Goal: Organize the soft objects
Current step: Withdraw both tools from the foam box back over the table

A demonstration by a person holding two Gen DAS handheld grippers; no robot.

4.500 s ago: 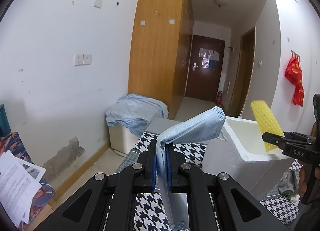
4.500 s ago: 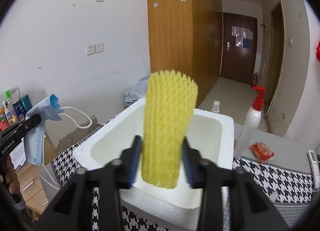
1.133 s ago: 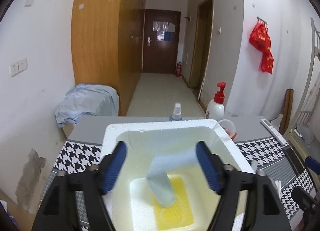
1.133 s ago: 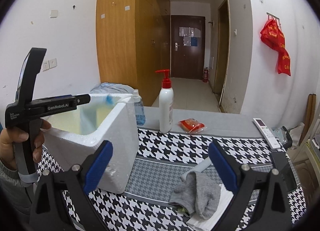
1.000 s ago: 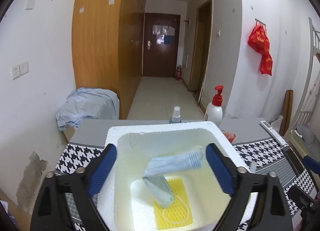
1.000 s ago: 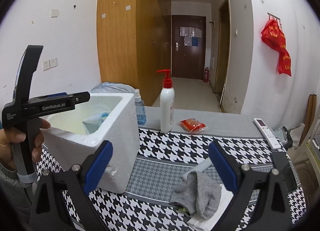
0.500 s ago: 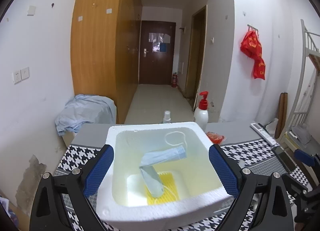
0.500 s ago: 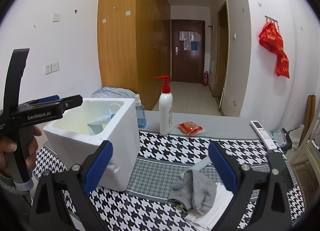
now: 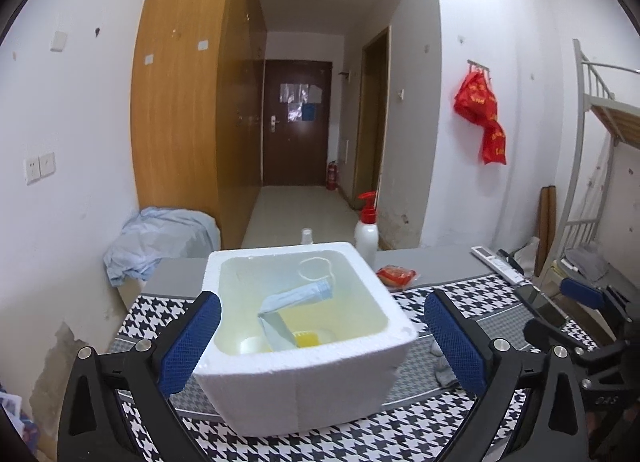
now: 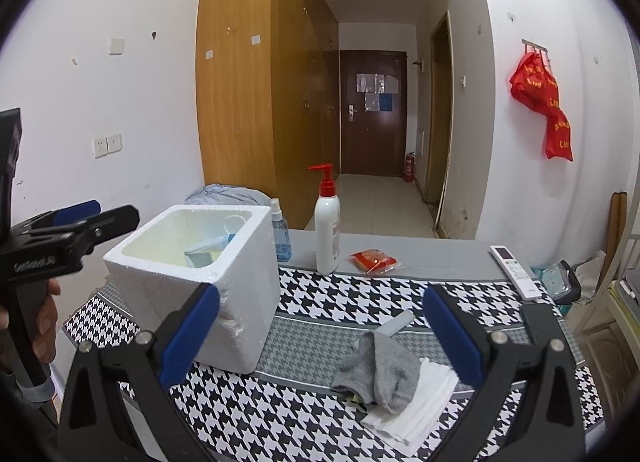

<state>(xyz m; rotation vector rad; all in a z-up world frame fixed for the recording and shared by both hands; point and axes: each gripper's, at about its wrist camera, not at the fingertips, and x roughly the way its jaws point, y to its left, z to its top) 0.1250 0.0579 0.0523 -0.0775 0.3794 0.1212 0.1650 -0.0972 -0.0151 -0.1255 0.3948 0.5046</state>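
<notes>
Mask (image 9: 296,298) in foam box (image 9: 304,378), beyond empty wide left gripper (image 9: 322,338) jaws.

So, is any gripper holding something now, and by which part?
Nothing is held. The left gripper and right gripper are open; the blue face mask lies in the foam box.

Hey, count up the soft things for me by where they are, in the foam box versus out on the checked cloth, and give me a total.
In the white foam box: 2, the blue face mask and the yellow foam net sleeve.
On the houndstooth tablecloth: 2, the grey sock and the folded white cloth under it.
Total: 4.
</notes>
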